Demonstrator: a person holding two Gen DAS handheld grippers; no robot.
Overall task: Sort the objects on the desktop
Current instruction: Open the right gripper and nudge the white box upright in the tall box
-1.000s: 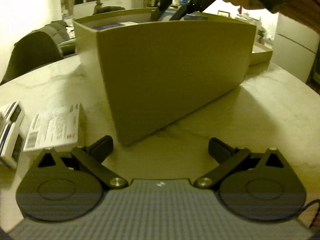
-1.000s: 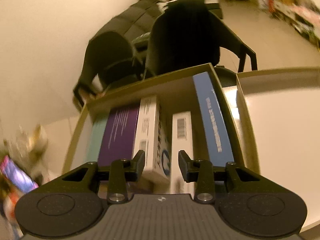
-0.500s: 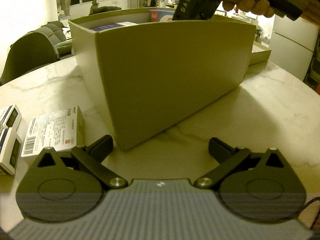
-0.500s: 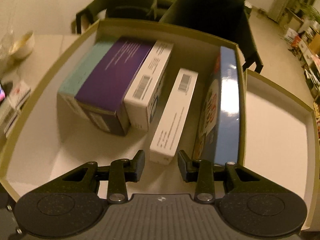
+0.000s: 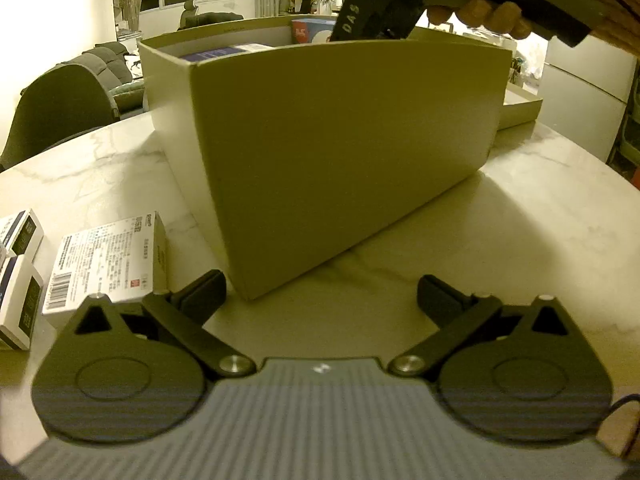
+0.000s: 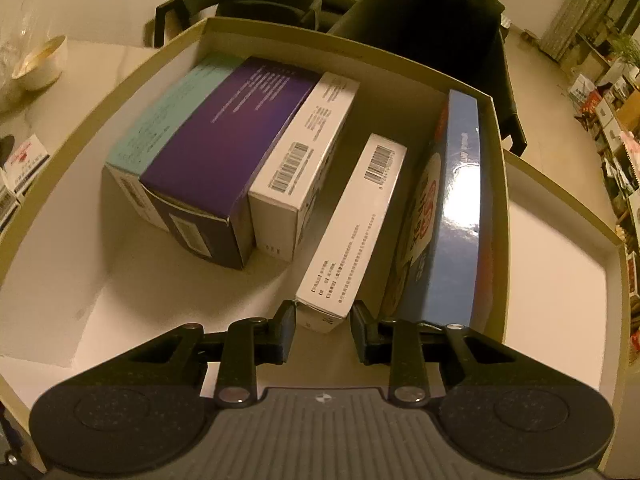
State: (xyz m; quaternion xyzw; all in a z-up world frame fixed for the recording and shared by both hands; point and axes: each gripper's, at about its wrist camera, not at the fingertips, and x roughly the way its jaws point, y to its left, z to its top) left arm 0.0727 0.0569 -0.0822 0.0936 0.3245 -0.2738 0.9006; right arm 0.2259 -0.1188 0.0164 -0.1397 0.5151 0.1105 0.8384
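Observation:
An open tan storage box (image 5: 340, 140) stands on the marble table (image 5: 520, 240). Inside it a teal box (image 6: 168, 120), a purple box (image 6: 224, 152) and a white box (image 6: 308, 148) stand side by side, and a blue box (image 6: 452, 220) leans on the right wall. Between them lies a thin white box (image 6: 352, 224). My right gripper (image 6: 323, 320) reaches down into the storage box; its jaws are closing, and the pads touch both sides of the thin box's near end. My left gripper (image 5: 320, 296) hovers open over the table before the storage box, with nothing in it.
A flat white medicine box (image 5: 108, 256) and two small boxes (image 5: 20, 280) lie on the table at the left. The storage box's lid (image 6: 560, 280) lies open-side up beside it. A bowl (image 6: 38, 64) sits on the table, and dark chairs (image 6: 420, 20) stand behind.
My right gripper rolled and tipped down into the storage box, came up to the thin white box's near end and narrowed onto it. The left gripper stayed still.

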